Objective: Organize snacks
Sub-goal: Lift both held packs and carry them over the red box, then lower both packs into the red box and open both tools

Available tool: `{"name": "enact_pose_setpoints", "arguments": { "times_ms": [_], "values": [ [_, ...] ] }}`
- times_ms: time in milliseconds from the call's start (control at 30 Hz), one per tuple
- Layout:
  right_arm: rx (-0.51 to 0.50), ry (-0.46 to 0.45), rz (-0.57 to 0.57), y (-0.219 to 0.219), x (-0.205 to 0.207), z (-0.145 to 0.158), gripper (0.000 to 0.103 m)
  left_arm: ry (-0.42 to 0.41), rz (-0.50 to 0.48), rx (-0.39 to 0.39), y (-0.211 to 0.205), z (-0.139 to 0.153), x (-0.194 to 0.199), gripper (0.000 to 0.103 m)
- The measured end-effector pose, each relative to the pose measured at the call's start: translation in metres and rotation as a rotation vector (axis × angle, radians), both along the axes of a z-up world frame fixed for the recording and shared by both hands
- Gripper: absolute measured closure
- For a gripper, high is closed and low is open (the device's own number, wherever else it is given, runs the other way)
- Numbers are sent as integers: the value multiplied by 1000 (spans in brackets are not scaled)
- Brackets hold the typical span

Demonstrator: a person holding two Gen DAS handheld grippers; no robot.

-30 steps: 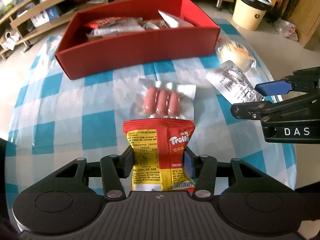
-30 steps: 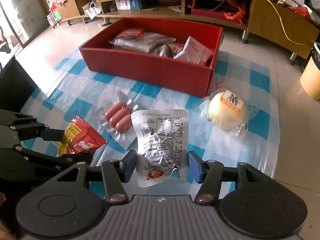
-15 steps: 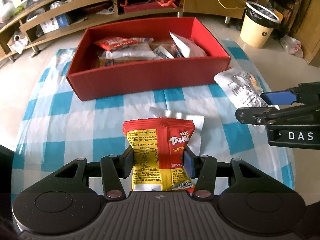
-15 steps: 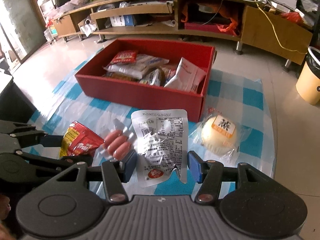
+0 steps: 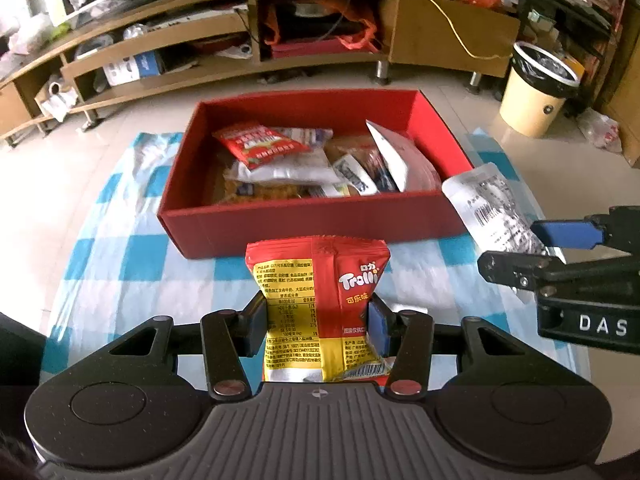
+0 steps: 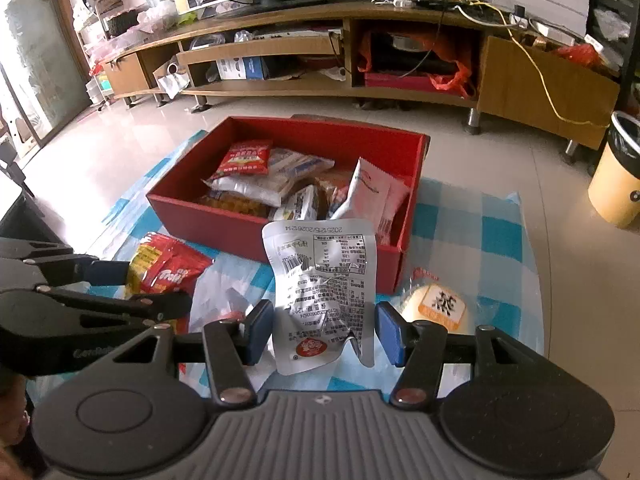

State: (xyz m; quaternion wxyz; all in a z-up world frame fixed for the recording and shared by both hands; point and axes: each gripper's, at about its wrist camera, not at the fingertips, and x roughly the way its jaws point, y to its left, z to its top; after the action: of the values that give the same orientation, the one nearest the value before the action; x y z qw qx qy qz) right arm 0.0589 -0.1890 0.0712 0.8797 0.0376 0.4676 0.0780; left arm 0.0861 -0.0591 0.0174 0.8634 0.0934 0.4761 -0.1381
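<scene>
A red box (image 5: 312,224) with several snack packets stands on a blue-and-white checked cloth (image 5: 120,256); it also shows in the right wrist view (image 6: 208,220). My left gripper (image 5: 316,326) is shut on a red and yellow Trolli packet (image 5: 320,304), held upright above the cloth in front of the box. My right gripper (image 6: 320,330) is shut on a silver pouch (image 6: 324,292), held up near the box's right front corner. Each gripper shows in the other's view: the right gripper (image 5: 560,264) with the silver pouch (image 5: 492,208), the left gripper (image 6: 100,288) with the Trolli packet (image 6: 168,272).
A wrapped round bun (image 6: 436,304) lies on the cloth right of the box. A clear sausage pack (image 6: 224,300) lies on the cloth below my grippers. A low wooden TV stand (image 6: 320,56) runs behind, and a cream bin (image 5: 536,92) stands at the right.
Both grippers have risen and moved toward the red box with their packets, so the box's inside now shows. The sausage pack has dropped out of the left wrist view.
</scene>
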Motion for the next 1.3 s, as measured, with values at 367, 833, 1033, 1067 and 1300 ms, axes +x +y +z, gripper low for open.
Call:
{"name": "enact_pose_setpoints", "arguments": {
  "times_ms": [367, 833, 1033, 1067, 1300],
  "values": [
    [10, -42, -15, -2, 25, 12, 49, -32, 30, -1, -7, 7, 26, 45],
    [13, -48, -32, -4, 74, 8, 49, -63, 79, -3, -17, 12, 72, 45],
    [21, -42, -35, -3, 93, 3, 49, -63, 93, 1, -20, 9, 87, 45],
    [24, -40, -34, -3, 96, 2, 49, -63, 95, 4, -21, 9, 90, 45],
    [15, -22, -51, -5, 113, -10, 49, -55, 109, 20, -25, 1, 109, 45]
  ]
}}
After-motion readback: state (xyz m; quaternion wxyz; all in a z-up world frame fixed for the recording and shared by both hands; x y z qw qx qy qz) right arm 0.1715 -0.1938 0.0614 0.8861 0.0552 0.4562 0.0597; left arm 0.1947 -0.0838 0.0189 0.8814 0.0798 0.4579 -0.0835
